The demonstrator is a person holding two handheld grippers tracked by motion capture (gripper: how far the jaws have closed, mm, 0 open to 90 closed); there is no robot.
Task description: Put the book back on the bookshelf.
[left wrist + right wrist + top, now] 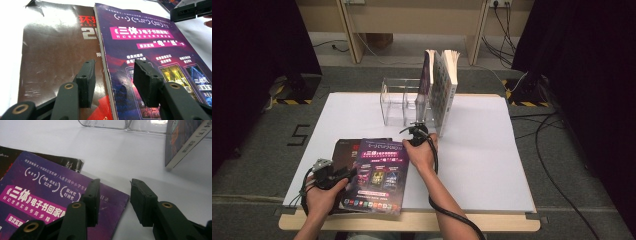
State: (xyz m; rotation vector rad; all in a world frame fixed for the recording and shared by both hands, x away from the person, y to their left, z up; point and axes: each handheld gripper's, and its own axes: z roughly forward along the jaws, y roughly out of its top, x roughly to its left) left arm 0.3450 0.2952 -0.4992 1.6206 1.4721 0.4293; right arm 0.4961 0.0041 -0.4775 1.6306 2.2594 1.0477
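While the glossy purple paperback magazine (376,175) lay flat on the white desk (482,160), the left claw (113,81) and right claw (113,197) hovered over it, jaws apart, gripping nothing.

Clear acrylic rack (399,102) w/ two upright books (443,85), floor cables (557,150).

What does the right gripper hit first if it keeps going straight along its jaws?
Probably bare white table just past the purple magazine's corner, under the open right gripper. Farther on stands the clear rack, with the leaning book off to one side; depth is unclear.
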